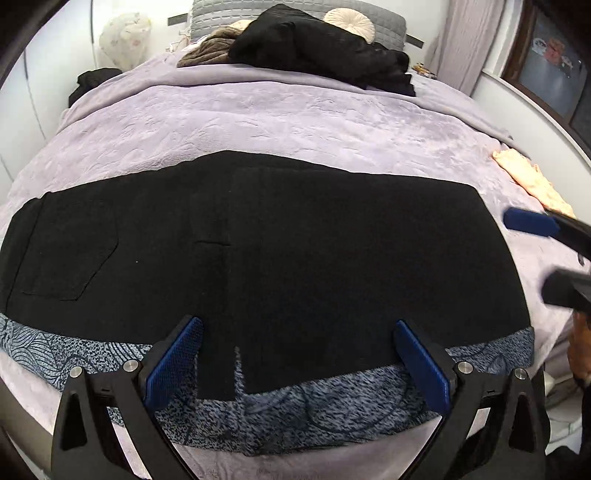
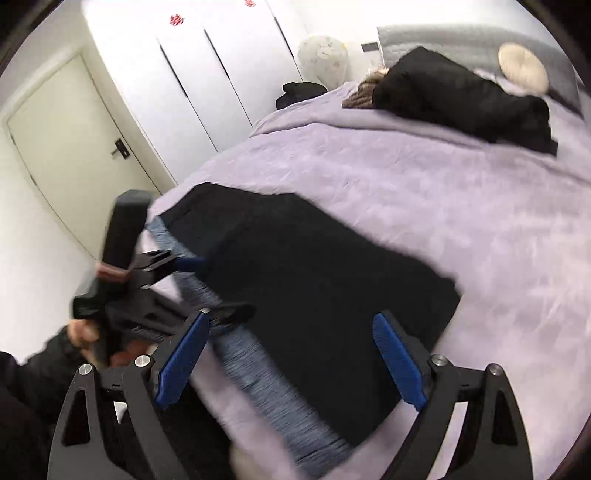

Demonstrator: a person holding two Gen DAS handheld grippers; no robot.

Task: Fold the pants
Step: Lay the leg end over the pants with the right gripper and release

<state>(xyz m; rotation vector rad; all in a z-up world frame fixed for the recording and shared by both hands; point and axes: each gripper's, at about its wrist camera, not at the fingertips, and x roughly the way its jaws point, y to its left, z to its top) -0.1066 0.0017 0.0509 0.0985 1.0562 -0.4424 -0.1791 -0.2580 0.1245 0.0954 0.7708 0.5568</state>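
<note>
The black pants [image 1: 258, 251] lie flat and folded across the near edge of the lilac bed, with a back pocket at the left. They also show in the right wrist view [image 2: 314, 288]. A blue patterned cloth [image 1: 314, 410] lies under them along the bed's front edge. My left gripper [image 1: 297, 362] is open and empty, just above the pants' near edge. My right gripper [image 2: 291, 354] is open and empty over the pants' right end; it shows blurred at the right in the left wrist view [image 1: 554, 251]. The left gripper shows at the left of the right wrist view [image 2: 207, 288].
A pile of black and brown clothes [image 1: 321, 48] lies at the head of the bed with a round cream cushion [image 1: 349, 22]. A peach cloth [image 1: 532, 181] lies at the bed's right edge. White wardrobe doors [image 2: 207, 74] and a room door [image 2: 74, 147] stand to the left.
</note>
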